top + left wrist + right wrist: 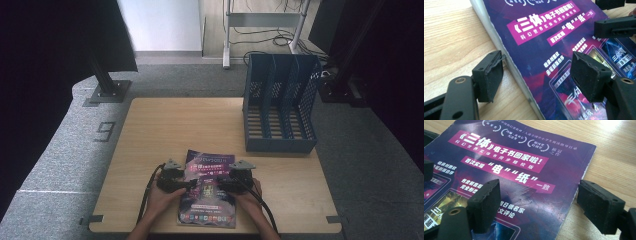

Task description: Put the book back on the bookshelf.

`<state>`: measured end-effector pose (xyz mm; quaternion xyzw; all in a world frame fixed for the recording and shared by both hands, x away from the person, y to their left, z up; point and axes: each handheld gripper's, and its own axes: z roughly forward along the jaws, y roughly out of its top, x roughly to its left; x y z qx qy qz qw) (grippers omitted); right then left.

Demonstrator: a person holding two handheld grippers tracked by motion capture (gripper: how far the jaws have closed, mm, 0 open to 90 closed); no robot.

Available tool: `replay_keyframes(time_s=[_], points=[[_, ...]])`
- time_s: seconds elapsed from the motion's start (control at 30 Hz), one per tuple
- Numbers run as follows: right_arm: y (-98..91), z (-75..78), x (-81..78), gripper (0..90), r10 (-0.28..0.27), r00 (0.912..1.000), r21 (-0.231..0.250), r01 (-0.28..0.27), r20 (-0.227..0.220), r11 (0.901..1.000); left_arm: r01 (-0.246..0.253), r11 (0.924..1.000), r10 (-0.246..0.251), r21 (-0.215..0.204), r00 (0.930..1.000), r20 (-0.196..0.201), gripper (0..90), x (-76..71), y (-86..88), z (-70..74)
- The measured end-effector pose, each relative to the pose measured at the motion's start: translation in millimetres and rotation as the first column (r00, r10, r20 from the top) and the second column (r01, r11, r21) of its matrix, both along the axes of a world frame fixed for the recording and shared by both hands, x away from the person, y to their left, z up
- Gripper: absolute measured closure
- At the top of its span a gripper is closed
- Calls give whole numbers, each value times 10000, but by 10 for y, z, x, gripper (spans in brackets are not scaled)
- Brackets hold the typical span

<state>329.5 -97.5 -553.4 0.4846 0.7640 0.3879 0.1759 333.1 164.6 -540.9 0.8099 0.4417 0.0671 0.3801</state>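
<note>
A purple magazine (209, 209) with white and pink print lies flat on the wooden table (170, 125), close to the front edge. My left gripper (192, 184) rests at its left side. In the left gripper view the magazine's bound edge (506, 60) runs between the two pads of the left gripper (537, 60), which stand wide apart and do not touch it. My right gripper (223, 184) sits at the magazine's right side. Its jaws (539, 187) are open too: one pad hangs over the cover (524, 150), the other over bare wood beyond the right edge.
A blue slotted file rack (280, 102) with three upright compartments stands at the table's back right. A dark stand's foot plate (107, 92) sits on the grey carpet past the table's left corner. Bare wood stretches between the magazine and the rack.
</note>
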Motion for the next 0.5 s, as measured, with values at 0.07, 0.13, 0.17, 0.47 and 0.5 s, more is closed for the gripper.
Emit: replay_keyframes(time_s=[0.07,0.13,0.17,0.47,0.5], points=[[0,0,0,189,-1,10000,1,1,-1,10000,-2,10000,2,31,10000,-4,244,7,-18,4],[0,0,0,189,-5,10000,4,5,-2,10000,-60,10000,60,-18,10000,-62,242,12,-22,6],[0,0,0,189,-9,10000,7,9,-7,10000,-89,9999,88,-110,9999,-144,238,15,-18,7],[0,0,-1,189,-25,10000,6,25,-5,10000,-198,9982,196,-564,9998,-43,262,0,12,47],[0,0,-1,189,-25,10000,6,25,-4,10000,-182,9980,182,-597,9998,-8,265,-4,15,54]])
